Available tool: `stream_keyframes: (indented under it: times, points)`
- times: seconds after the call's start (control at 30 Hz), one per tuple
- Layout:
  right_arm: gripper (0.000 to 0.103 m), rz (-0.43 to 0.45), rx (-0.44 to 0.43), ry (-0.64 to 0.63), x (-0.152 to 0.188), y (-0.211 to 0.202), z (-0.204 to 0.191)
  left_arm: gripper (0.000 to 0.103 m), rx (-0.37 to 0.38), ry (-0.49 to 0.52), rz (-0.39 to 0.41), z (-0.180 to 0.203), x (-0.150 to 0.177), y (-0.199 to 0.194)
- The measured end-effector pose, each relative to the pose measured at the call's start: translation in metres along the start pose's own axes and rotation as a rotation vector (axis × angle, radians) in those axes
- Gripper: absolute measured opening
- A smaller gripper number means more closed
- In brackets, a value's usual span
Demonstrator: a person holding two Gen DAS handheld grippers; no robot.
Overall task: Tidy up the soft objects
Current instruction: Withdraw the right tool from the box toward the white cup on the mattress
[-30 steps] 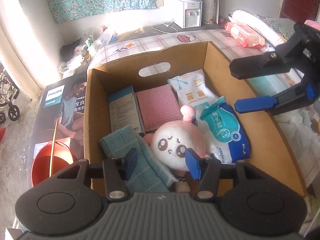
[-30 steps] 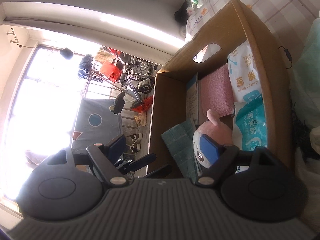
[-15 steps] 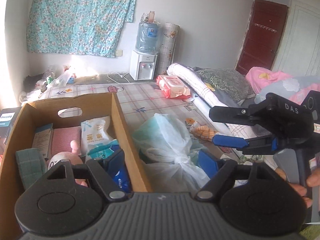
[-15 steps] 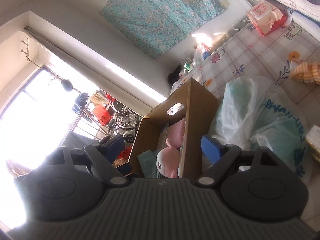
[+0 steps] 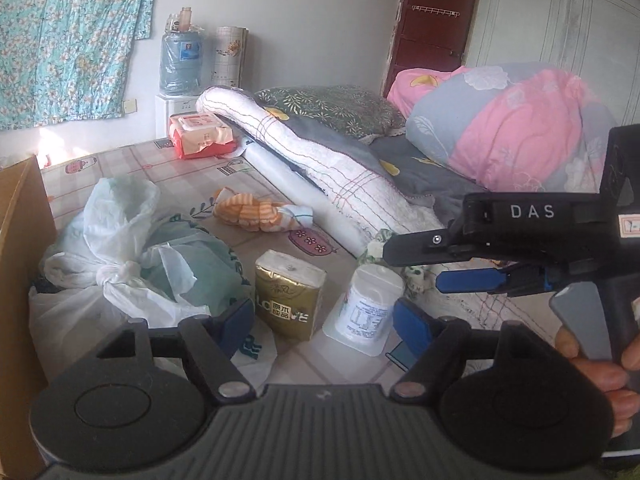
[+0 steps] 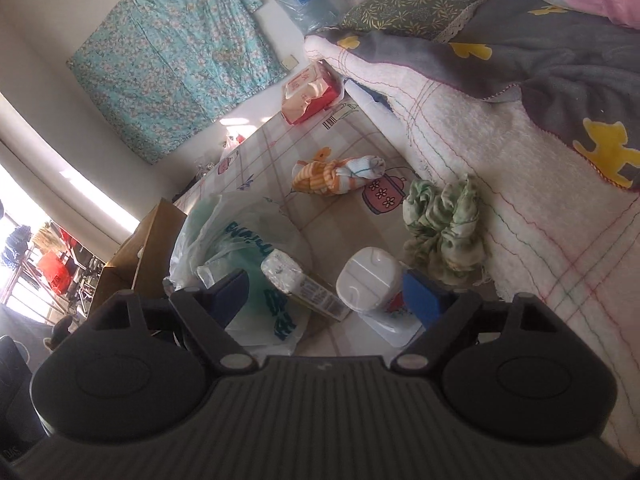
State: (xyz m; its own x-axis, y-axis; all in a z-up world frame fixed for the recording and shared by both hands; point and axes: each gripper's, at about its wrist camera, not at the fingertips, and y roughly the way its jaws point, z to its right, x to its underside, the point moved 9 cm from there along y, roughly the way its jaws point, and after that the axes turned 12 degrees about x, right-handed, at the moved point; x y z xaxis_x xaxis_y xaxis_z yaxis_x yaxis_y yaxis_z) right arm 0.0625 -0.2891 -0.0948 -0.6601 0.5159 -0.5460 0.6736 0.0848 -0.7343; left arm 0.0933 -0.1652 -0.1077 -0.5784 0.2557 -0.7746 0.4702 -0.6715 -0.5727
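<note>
On the patterned floor mat a gold tissue pack point(image 5: 290, 300) stands beside a white-lidded wipes tub point(image 5: 370, 306). My left gripper point(image 5: 324, 320) hovers just short of them. Its jaws are closing with nothing pressed between them. My right gripper point(image 5: 412, 266) reaches in from the right, held by a hand. From the right wrist, the right gripper point(image 6: 324, 292) frames the tissue pack point(image 6: 296, 284) and tub point(image 6: 370, 280). Its jaws narrow slightly and grip nothing. A crumpled green floral cloth point(image 6: 444, 232) and an orange striped cloth point(image 6: 336, 174) lie beyond. The cardboard box point(image 5: 20, 280) shows only its edge at the left.
Tied plastic bags point(image 5: 132, 264) sit between the box and the tissue pack. A rolled white blanket point(image 5: 320, 168), a green pillow point(image 5: 332, 108) and a pink quilt point(image 5: 512, 128) pile up on the right. A red wipes pack point(image 5: 200, 136) and a water dispenser point(image 5: 180, 64) stand at the back.
Both views swung right, away from the box with the pink plush, onto the mat. The tissue pack, tub and cloths came into view; both grippers dropped closer to them.
</note>
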Motion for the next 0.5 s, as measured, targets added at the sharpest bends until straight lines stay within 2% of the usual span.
stream_keyframes:
  times: [0.13,0.3,0.43,0.5]
  points:
    - [0.075,-0.022,0.055,-0.087,0.008,0.020,0.006,0.070,0.034,-0.035,-0.033,0.000,0.013,0.022]
    - [0.064,-0.039,0.098,-0.202,0.010,0.034,-0.001,0.062,0.031,-0.024,-0.054,0.004,0.026,0.033]
    - [0.060,-0.012,0.103,-0.261,0.010,0.036,-0.008,0.061,0.047,-0.035,-0.072,0.000,0.030,0.037]
    - [0.054,0.003,0.097,-0.274,0.008,0.037,-0.012,0.061,0.042,-0.025,-0.076,-0.001,0.031,0.038]
